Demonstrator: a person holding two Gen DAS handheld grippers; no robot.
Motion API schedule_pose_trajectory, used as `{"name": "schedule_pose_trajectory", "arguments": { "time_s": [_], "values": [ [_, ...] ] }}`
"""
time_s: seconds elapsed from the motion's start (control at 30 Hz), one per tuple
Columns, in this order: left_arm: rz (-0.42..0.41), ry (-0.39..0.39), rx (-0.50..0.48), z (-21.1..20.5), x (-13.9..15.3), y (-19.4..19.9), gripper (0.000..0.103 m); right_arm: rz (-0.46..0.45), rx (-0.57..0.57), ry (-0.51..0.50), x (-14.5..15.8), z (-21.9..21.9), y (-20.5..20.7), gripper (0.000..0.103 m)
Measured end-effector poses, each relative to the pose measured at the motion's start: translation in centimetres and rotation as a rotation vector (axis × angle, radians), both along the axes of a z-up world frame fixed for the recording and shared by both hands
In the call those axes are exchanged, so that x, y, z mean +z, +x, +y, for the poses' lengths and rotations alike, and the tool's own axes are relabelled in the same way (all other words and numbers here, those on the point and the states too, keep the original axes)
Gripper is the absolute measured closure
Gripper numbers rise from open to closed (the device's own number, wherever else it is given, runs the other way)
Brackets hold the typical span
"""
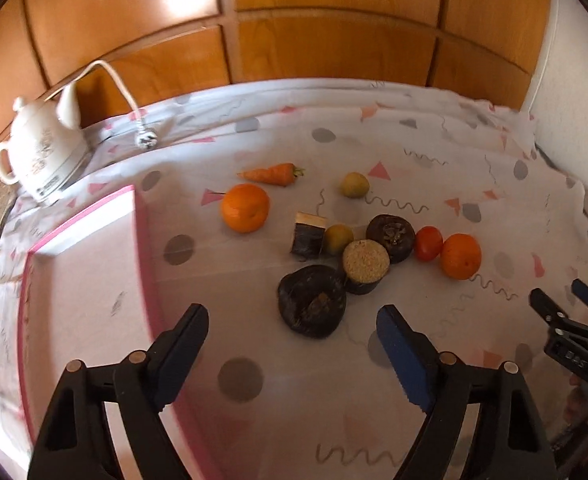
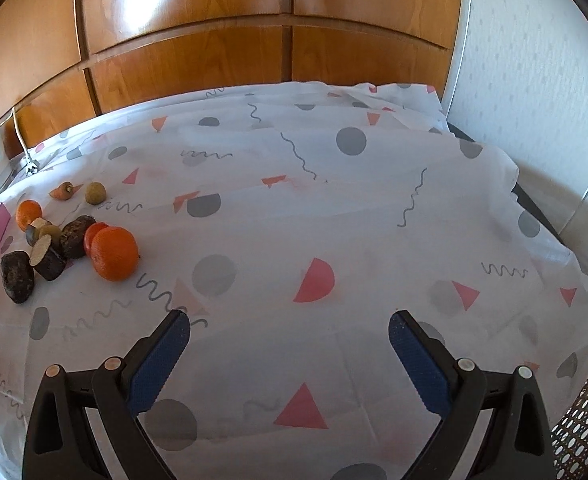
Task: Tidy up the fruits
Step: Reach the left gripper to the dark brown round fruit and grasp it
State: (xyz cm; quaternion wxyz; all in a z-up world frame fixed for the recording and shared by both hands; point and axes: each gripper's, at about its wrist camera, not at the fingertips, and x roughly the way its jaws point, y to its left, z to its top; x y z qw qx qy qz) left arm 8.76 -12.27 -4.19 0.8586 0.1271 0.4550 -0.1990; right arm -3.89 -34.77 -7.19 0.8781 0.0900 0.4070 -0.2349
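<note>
Now, both hand-held grippers gape empty: centre your left hand-held gripper [image 1: 291, 326] over the near dark fruit [image 1: 312, 300], square up, then squeeze gently.

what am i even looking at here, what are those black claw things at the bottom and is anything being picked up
Those claws are hand-held grippers, one in each of a person's hands, with a camera on each looking along its fingers. One picture is from the left gripper, the other from the right gripper. Both stand open and hold nothing. On the patterned cloth lie two oranges, a carrot, a small red tomato, two small yellow-green fruits and several dark lumps. A pink-edged box sits to the left, a white kettle behind it.
</note>
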Motion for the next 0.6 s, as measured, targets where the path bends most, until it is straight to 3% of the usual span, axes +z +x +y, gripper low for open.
{"name": "schedule_pose_trajectory", "arguments": {
  "time_s": [0.2, 0.23, 0.3, 0.33, 0.37, 0.6],
  "values": [
    [0.038, 0.069, -0.033, -1.8, -2.6, 1.9, 0.019, 0.0, 0.007, 0.005, -0.1, 0.0, 0.3, 0.002],
    [0.045, 0.072, -0.035, -1.9, -3.0, 2.3, 0.024, -0.001, 0.008, 0.006, -0.1, -0.1, 0.3, 0.002],
    [0.078, 0.07, -0.04, -2.0, -3.9, 3.0, 0.045, -0.002, 0.01, 0.008, -0.2, -0.1, 0.4, 0.002],
    [0.095, 0.05, -0.043, -1.9, -4.2, 3.2, 0.045, -0.002, 0.01, 0.008, -0.2, -0.1, 0.5, 0.002],
    [0.076, 0.029, -0.048, -1.8, -4.1, 3.2, 0.056, 0.0, 0.01, 0.009, -0.2, -0.1, 0.6, 0.002],
    [0.044, -0.034, -0.056, -0.9, -3.1, 1.5, 0.058, 0.008, 0.016, 0.008, -0.5, -0.1, 0.8, 0.004]
  ]
}}
